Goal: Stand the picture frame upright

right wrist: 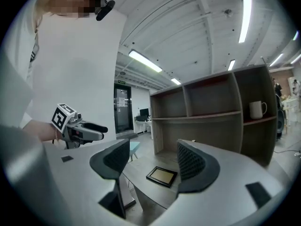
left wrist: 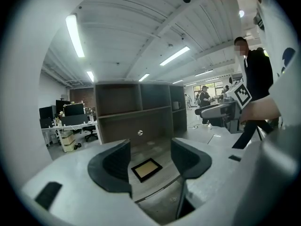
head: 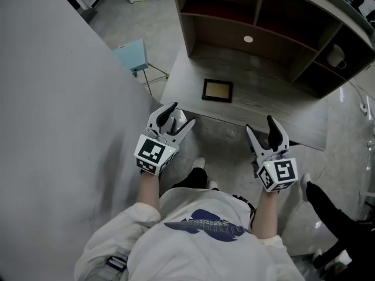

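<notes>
Seen from above, a person held a two-jaw gripper in each hand in front of a grey wooden desk [head: 275,119] with an open shelf unit [head: 258,13] at its back. The left gripper [head: 180,115] had its jaws spread wide with nothing between them; its dark ribbed pads touched nothing. The right gripper [head: 259,124] likewise had its jaws wide apart and empty. Both grippers hovered short of the desk's near edge, over the floor, well apart from each other. The picture frame [head: 217,90], dark-edged with a tan centre, lay flat on the desk top, ahead of both sets of jaws and beyond their tips, touching neither. From the head view it sat forward of the space between the two grippers, somewhat closer to the line of the left one. In the left gripper view the frame showed through the gap between the jaws, about midway between them. In the right gripper view it also showed through the gap, low down and a little nearer the right-hand jaw. A white mug [head: 335,56] stood on a shelf far off to the right of the right gripper's jaws. A small pale blue stool [head: 132,55] stood on the floor beyond and to the left of the left gripper's jaws.
</notes>
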Tool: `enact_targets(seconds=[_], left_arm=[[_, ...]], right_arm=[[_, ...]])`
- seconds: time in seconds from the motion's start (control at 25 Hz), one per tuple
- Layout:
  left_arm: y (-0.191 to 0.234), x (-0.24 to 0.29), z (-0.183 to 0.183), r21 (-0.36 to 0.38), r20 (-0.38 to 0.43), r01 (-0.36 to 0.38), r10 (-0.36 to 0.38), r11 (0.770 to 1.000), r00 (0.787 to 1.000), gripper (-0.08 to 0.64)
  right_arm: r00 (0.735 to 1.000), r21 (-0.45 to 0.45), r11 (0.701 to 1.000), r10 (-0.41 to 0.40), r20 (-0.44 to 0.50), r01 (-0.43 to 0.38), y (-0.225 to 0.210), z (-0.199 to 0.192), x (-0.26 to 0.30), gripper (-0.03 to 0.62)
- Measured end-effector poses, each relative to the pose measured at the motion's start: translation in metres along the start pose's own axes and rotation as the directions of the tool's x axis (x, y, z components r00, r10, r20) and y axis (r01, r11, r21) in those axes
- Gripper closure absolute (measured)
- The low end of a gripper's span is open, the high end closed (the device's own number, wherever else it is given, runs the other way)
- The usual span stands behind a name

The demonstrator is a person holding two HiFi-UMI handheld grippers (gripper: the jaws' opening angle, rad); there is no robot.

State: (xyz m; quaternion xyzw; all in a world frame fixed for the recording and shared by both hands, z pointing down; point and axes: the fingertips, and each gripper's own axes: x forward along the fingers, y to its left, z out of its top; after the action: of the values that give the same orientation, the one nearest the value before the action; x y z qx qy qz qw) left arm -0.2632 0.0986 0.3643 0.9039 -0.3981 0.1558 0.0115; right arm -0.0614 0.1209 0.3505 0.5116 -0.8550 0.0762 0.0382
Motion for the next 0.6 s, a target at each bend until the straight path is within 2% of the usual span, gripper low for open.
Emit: enact_targets(seconds=[0.2,0.36,0.52,0.6], left_arm=[[0.04,0.023,-0.008,0.021,-0.031,0.081,-0.081,0.996,0.996,0.308],[0.07,0.038,-0.015,0.002,-0.052,0.131,-0.131,0.991,0.99,0.308],[0.101,0.051,-0.037,-0.055,-0.113,0.106,-0.111,0.993,0.987,0.308],[0.11,0.056,-0.043,-0.09,-0.118,0.099,-0.109,0.991,0.987,0.308]], right_arm=[[0.999,-0.018,1.0,-0.016,-0.049,0.015,0.004,0.001,0.043,0.302],[0.997,0.033,0.998,-0.052,-0.058,0.054,0.004,0.0,0.071,0.302],[0.994,0.051,0.996,-0.075,-0.081,0.08,0.009,-0.005,0.094,0.302],[0.991,0.04,0.996,-0.078,-0.107,0.083,0.009,-0.008,0.102,0.302]])
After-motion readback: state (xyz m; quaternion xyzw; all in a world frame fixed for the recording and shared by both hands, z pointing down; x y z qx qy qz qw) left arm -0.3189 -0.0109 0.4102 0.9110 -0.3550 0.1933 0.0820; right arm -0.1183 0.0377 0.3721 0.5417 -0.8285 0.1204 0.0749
